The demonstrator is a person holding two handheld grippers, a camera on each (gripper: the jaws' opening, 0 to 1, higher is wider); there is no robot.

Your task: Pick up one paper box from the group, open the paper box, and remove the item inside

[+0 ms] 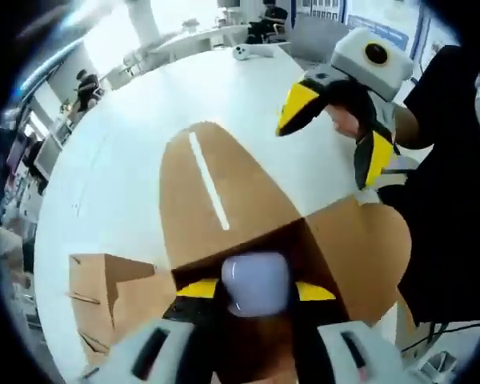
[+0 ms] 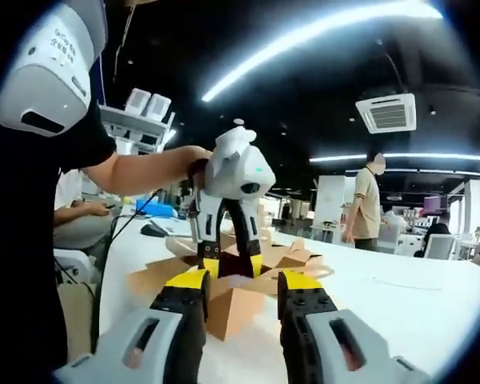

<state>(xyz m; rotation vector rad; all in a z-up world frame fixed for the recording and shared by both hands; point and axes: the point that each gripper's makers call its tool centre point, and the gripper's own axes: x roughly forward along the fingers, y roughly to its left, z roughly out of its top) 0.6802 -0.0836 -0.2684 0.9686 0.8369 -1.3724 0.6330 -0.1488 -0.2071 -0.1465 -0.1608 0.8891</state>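
Both grippers at open paper box (image 1: 224, 200) — left gripper (image 1: 256, 290) fingers clamp pale item (image 1: 256, 284); right gripper (image 2: 242, 280) fingers apart, empty.

No readable text on the paper box (image 1: 224, 200), in the left gripper view or the right gripper view. A few lines of small dark print on the white casing (image 2: 52, 68) at the upper left of the right gripper view, too small and skewed to make out. Blue boards (image 1: 380, 28) with pale marks on the far wall in the left gripper view, blurred beyond reading. No legible brand, number or sign anywhere else
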